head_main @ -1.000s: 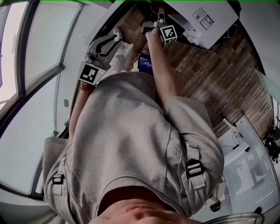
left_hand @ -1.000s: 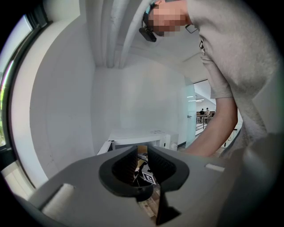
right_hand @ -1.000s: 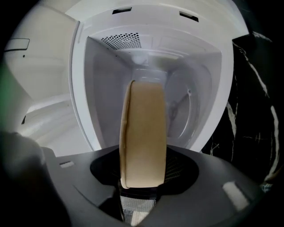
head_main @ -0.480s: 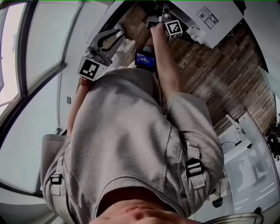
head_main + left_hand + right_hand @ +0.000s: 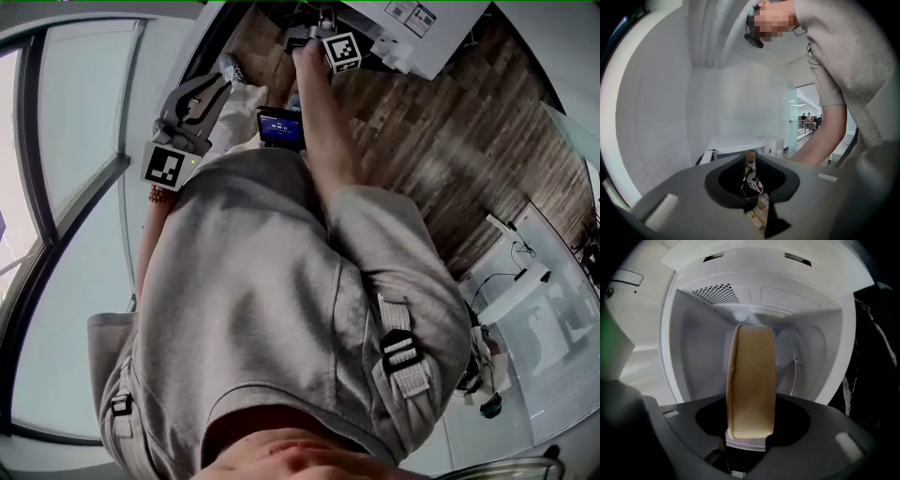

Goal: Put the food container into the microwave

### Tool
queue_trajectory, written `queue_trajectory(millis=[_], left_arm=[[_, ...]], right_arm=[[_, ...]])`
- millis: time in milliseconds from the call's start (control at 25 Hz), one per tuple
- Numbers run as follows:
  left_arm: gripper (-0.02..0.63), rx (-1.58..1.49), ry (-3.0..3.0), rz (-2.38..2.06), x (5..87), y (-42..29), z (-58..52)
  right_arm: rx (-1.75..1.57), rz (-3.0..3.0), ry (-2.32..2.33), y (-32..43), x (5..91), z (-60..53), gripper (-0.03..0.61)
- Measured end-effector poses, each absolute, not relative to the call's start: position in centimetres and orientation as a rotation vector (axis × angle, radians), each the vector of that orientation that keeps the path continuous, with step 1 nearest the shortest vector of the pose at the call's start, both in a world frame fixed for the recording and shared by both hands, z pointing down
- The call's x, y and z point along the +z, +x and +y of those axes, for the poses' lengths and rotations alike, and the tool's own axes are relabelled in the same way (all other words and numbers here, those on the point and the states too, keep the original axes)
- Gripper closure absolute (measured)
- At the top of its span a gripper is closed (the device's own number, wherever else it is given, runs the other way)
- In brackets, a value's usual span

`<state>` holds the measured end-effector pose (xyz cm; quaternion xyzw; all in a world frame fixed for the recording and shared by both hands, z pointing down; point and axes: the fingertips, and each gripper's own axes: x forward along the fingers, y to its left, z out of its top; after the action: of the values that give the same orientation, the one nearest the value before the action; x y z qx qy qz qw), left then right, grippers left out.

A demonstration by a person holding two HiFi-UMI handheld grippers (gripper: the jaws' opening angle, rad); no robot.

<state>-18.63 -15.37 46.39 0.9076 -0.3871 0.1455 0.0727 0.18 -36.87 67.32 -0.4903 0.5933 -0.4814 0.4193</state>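
1. Right hand-held gripper [image 5: 751, 414]: jaws closed on the food container [image 5: 751, 376], one jaw on each broad face. Firm grip.
2. Food container: tan paper box with a lid, seen edge-on in the right gripper view. It is held at the open mouth of the microwave [image 5: 820, 348], far end pointing into the cavity. Can't tell how far in it is.
3. Microwave: white and open, with a bare white cavity and a patch of vent holes [image 5: 717, 289] on one inner wall.
4. Left hand-held gripper [image 5: 750, 164]: jaws slightly apart with only a narrow slit between them. Nothing is in the slit.
5. Head view: the right arm [image 5: 323, 141] reaches forward to the microwave at the top of the frame. The right gripper's marker cube [image 5: 341, 51] is just beside the white casing.
6. Head view: the left gripper is off to the left, well apart from the microwave. Its marker cube [image 5: 167, 167] is near the person's grey shirt [image 5: 272, 309].
7. A small lit screen [image 5: 279, 127] sits between the two arms.
8. Wooden floor [image 5: 450, 141] lies below, with a glass pane [image 5: 66, 187] at the left.
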Motion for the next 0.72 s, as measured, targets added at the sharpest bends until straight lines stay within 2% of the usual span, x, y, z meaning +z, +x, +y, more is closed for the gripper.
queue_trajectory(millis=[720], left_arm=[[0.552,0.488,2.778,-1.163,46.3,-20.1,-16.4]], right_arm=[[-1.046,1.263,-1.256,1.4,66.8,-39.0,0.368]])
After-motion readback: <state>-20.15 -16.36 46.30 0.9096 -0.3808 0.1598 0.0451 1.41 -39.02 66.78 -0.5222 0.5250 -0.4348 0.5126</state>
